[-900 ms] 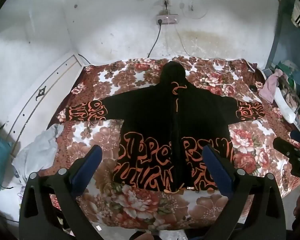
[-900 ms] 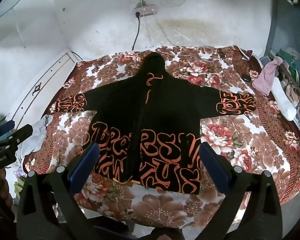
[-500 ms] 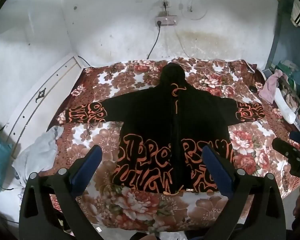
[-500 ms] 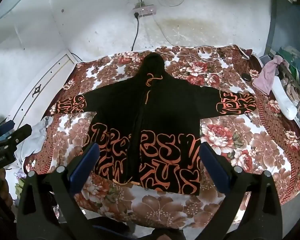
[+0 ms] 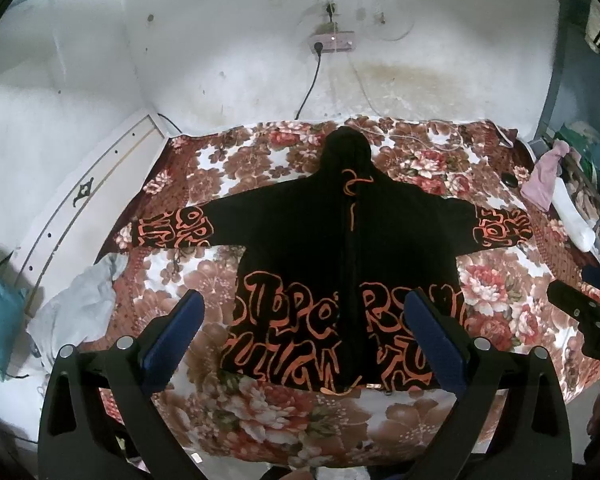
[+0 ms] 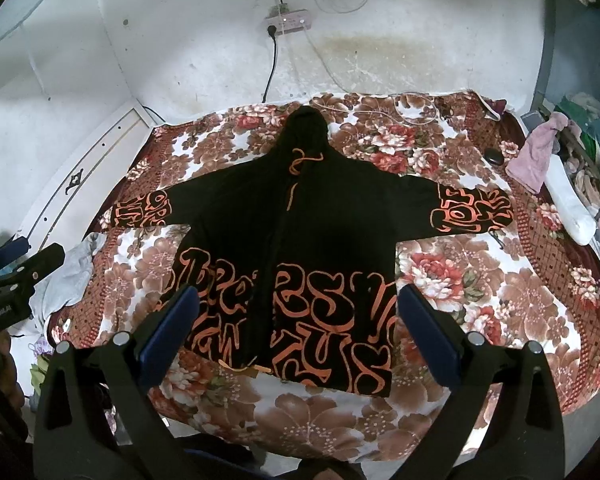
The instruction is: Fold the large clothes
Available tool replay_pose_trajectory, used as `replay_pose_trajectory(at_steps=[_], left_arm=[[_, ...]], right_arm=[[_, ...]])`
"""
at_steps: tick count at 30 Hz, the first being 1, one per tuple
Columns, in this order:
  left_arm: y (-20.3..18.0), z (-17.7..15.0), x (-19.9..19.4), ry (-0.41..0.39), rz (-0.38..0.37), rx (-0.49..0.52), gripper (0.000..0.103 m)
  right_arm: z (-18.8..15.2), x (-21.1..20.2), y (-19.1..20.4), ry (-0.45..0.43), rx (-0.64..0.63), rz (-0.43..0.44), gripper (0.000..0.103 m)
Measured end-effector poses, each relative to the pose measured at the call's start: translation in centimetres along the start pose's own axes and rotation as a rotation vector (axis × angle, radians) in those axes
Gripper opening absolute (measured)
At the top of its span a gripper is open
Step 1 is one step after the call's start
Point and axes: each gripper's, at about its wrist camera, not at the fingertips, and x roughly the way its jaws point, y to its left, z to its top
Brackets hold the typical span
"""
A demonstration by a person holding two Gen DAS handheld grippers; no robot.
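Black hoodie (image 5: pixel 340 248) lies flat on the flowered bed (image 5: pixel 512 320), hood toward the wall, sleeves stretched sideways. Left gripper (image 5: pixel 304 336) and right gripper (image 6: pixel 300 328) hover above the hem, jaws wide, empty.

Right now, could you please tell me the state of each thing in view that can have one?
Black hooded jacket: spread flat on the bed, front up, both sleeves out, hood at the far end, unfolded.
Floral blanket: laid over the bed under the jacket.
Left gripper: jaws wide open, empty, above the jacket's near hem.
Right gripper: jaws wide open, empty.
Black cable: plugged into the power strip.
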Motion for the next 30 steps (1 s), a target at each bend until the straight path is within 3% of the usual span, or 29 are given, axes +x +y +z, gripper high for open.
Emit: replay_pose_trajectory(at_steps=[10, 13, 17, 24, 30], left_arm=[[-2.8, 0.6, 1.0, 0.034, 0.041, -0.030, 0.098], [-3.5, 0.8, 1.7, 0.059, 0.044, -0.058, 0.098], [-2.8, 1.1, 2.7, 0.088, 0.037, -0.104, 0.098], [2.2, 2.3, 5.9, 0.110, 0.026, -0.133, 0.098], [8.8, 4.0, 11.1, 0.138, -0.055, -0.117, 0.098]], right_arm=[[1.4, 0.2, -2.4, 0.012, -0.013, 0.004, 0.098], [2.2, 1.5, -5.1, 0.031, -0.005, 0.019, 0.098], [2.8, 2.7, -5.2, 0.056, -0.012, 0.002, 0.098], [4.1, 6.3, -2.4, 0.103, -0.007, -0.006, 0.098], [5.7, 9.6, 2.7, 0.107, 0.036, -0.054, 0.098]])
